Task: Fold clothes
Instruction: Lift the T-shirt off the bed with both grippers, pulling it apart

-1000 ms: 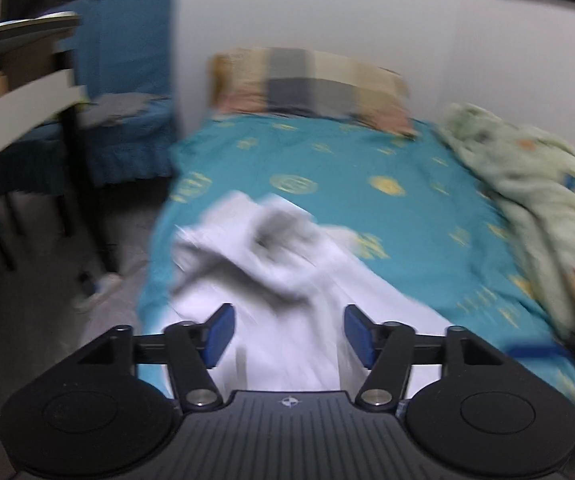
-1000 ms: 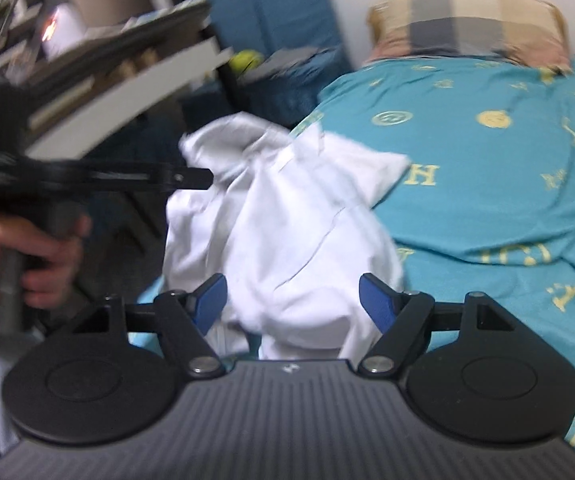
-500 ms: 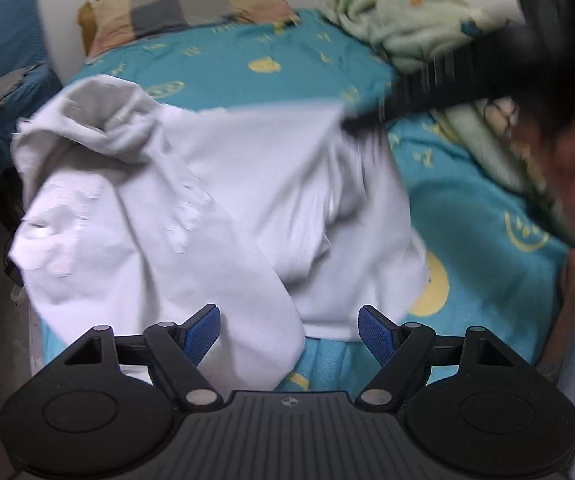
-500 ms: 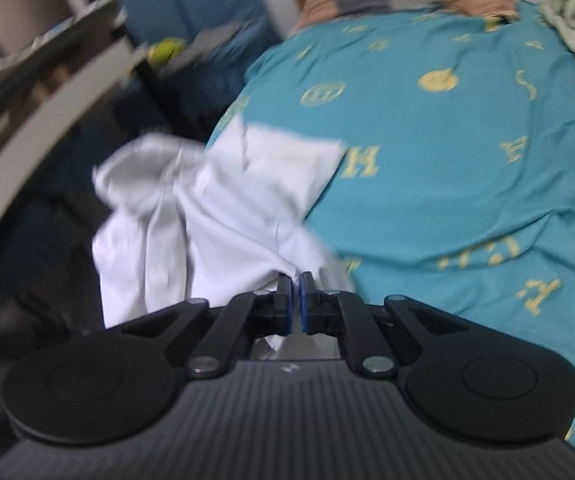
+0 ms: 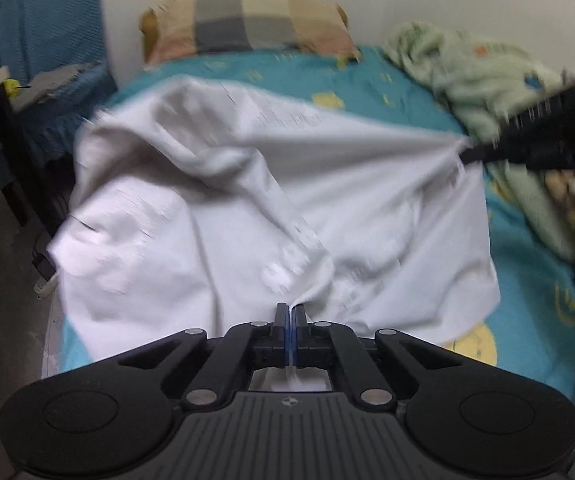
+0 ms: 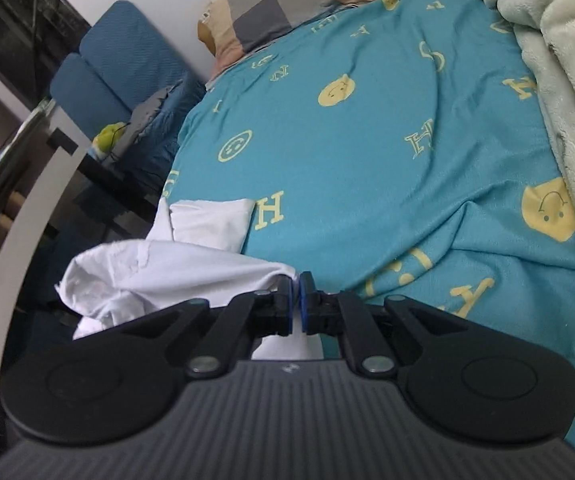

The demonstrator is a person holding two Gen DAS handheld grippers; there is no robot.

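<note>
A white garment (image 5: 247,208) lies spread and rumpled over the near left part of the bed. My left gripper (image 5: 290,316) is shut on its near edge, with cloth pinched between the blue pads. In the left wrist view my right gripper (image 5: 467,156) pulls a far corner of the garment out to the right, blurred. In the right wrist view the right gripper (image 6: 296,292) is shut on a fold of the white garment (image 6: 175,276), which trails off to the left.
The bed has a teal sheet (image 6: 367,152) with yellow letters and faces. A checked pillow (image 5: 247,24) lies at the head. A pale green blanket (image 5: 467,72) is heaped along the right side. Blue chairs (image 5: 47,40) and a dark table stand to the left.
The left gripper went from open to shut on the garment's near edge. The right gripper, shut on the cloth half a second ago, has pulled it out to the right, spreading the garment.
</note>
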